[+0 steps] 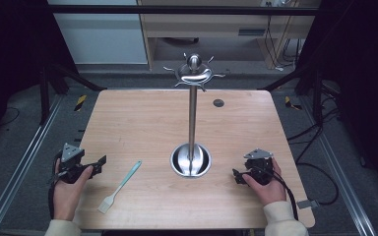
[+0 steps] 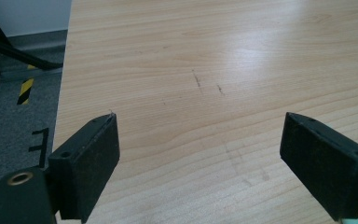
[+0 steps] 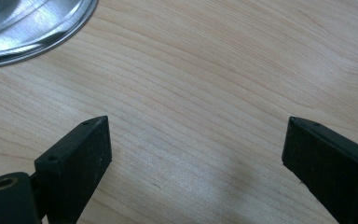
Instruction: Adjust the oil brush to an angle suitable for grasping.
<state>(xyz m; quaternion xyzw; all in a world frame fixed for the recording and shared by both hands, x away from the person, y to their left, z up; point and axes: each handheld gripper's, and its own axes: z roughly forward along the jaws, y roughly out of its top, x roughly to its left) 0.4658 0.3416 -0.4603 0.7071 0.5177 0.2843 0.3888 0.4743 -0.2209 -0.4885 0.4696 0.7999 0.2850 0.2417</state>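
Jaws on both grippers stand wide apart, gripping nothing. Left gripper rests at the bench's eight o'clock; the pale blue brush lies just beside it toward three o'clock. Approach low and close across its slim handle. Beyond stands the steel hook stand, right gripper at four o'clock.

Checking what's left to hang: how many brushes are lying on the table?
1. A pale blue basting brush lies on the table near its front edge, between the left gripper and the steel stand's base.
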